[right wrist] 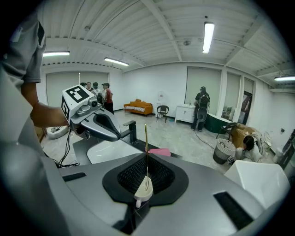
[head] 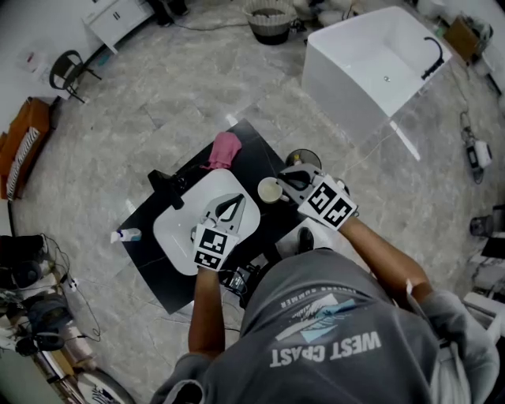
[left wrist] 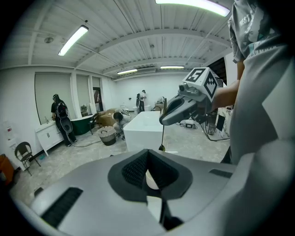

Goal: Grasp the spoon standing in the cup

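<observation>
A thin golden spoon [right wrist: 146, 143] stands upright between my right gripper's [right wrist: 145, 185] jaws, which are shut on its handle. In the left gripper view the spoon [left wrist: 162, 134] hangs straight down from the right gripper's [left wrist: 162, 122] tips, its bowl at the bottom. The cream cup [head: 270, 190] stands on the black table [head: 256, 154], just left of the right gripper [head: 282, 178]. Whether the spoon's bowl is clear of the cup I cannot tell. My left gripper [head: 239, 199] hovers over the white basin [head: 175, 230], jaws together and holding nothing.
A black faucet [head: 167, 186] stands at the basin's left, and a pink cloth [head: 224, 149] lies at the table's far edge. A white bathtub [head: 371, 67] and a woven basket [head: 270, 20] are beyond. People stand far off in the room.
</observation>
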Demonstrator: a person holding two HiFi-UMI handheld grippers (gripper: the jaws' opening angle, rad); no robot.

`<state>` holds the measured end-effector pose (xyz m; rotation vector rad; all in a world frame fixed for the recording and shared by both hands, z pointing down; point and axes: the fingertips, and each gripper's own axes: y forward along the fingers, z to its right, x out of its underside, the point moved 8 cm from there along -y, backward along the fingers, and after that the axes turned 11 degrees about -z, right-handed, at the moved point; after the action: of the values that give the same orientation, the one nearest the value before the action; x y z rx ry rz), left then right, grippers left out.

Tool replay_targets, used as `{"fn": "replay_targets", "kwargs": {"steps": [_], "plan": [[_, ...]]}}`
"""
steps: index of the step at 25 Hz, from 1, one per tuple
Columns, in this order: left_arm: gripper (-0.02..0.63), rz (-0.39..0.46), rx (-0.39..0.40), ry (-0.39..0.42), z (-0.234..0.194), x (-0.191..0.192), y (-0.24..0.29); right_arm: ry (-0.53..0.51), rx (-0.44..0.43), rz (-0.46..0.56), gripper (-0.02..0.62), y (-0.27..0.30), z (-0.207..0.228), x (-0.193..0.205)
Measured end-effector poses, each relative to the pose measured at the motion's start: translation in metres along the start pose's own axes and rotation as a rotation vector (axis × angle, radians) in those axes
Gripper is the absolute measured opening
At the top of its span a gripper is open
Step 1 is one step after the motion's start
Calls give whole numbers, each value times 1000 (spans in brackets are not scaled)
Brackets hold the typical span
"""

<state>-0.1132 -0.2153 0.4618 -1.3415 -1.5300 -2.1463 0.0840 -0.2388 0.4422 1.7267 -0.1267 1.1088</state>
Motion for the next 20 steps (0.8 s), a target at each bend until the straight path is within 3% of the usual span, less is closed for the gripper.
{"fn": "replay_targets", "kwargs": {"steps": [20], "plan": [[2,16,-61,18,-1,2,-28,-69,18,7,34,-18,-13,-12]]}}
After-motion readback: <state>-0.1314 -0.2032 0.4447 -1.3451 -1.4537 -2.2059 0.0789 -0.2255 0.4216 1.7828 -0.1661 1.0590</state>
